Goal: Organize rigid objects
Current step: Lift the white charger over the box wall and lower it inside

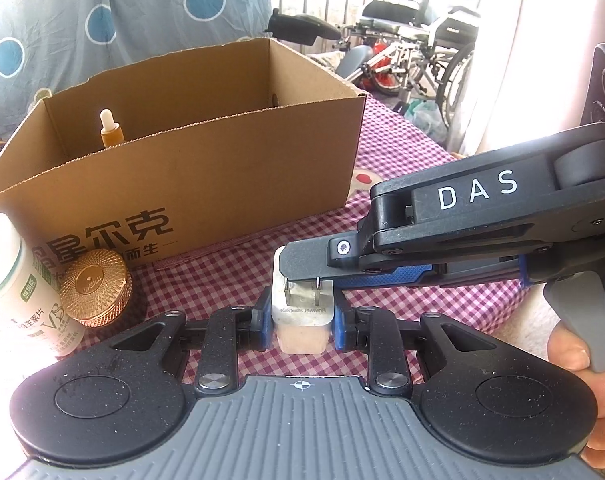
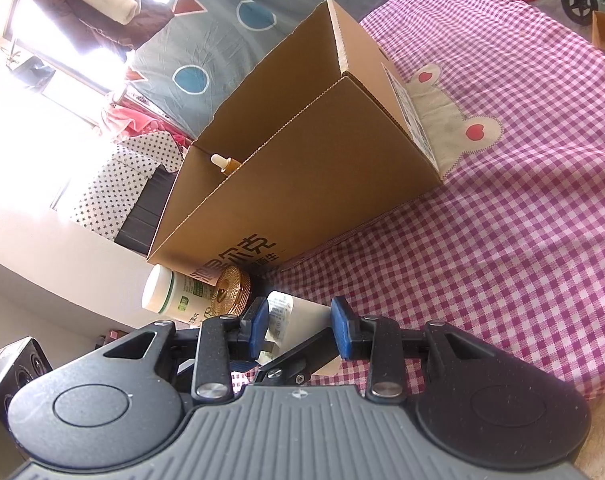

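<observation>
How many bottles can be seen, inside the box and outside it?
2. A dropper bottle stands inside the cardboard box, near its left end. A white vitamin bottle stands outside, at the box's front left corner. The box walls may hide more.
</observation>
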{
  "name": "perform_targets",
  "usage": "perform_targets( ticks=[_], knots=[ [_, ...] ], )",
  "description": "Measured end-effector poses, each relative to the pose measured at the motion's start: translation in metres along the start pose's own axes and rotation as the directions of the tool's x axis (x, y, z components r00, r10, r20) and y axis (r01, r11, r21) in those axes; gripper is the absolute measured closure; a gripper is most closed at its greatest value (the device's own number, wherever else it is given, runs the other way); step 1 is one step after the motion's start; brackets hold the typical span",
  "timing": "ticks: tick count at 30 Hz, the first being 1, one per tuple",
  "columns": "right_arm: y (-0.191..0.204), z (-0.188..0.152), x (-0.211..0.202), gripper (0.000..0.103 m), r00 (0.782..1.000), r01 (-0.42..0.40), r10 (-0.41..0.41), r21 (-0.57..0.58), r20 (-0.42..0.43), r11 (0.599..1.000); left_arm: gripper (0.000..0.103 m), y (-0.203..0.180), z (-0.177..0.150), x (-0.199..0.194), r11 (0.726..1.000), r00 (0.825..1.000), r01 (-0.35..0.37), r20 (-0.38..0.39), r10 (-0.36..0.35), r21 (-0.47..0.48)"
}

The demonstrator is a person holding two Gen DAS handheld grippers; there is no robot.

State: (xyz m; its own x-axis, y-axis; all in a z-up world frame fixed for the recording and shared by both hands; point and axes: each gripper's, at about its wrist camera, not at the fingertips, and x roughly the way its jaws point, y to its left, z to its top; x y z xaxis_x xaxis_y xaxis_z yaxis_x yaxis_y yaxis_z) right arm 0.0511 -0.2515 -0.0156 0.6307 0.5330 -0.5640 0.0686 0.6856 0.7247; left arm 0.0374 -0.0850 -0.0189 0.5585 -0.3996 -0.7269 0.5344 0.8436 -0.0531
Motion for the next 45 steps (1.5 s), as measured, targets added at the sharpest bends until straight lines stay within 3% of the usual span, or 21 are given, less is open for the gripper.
perform_targets(
  ticks=[13,20,26,35,40,45],
  knots=[
    [0.043,0.003,-0.017,0.066,0.998,-0.036,0.042,-0.107,0.056,0.994,0.076,0.009,0.010,-0.040,0.999,0.994,-0.032,0.108,0.032,-0.010],
    [0.085,0.029,-0.023,0.066,0.991,-0.059,0.082,-0.214,0.104,0.975,0.076,0.028,0.047,-0.064,0.998,0.979,-0.057,0.196,0.058,-0.009],
    [0.117,0.068,-0.017,0.066,0.988,-0.044,0.086,-0.302,0.128,0.952,0.076,0.045,0.089,-0.063,0.998,0.972,-0.061,0.224,0.065,-0.023],
    [0.117,0.151,0.037,0.066,0.998,-0.030,0.047,-0.287,0.052,0.957,0.076,0.078,0.151,-0.011,0.992,0.990,-0.058,0.126,0.071,-0.108],
    [0.096,0.187,0.084,0.066,1.000,-0.011,0.004,-0.246,-0.026,0.969,0.076,0.097,0.168,0.040,0.984,0.996,-0.086,0.000,0.087,-0.158],
    [0.073,0.208,0.133,0.065,0.993,0.003,-0.027,-0.214,-0.113,0.977,0.076,0.113,0.175,0.080,0.974,0.987,-0.132,-0.112,0.112,-0.186]
  ],
)
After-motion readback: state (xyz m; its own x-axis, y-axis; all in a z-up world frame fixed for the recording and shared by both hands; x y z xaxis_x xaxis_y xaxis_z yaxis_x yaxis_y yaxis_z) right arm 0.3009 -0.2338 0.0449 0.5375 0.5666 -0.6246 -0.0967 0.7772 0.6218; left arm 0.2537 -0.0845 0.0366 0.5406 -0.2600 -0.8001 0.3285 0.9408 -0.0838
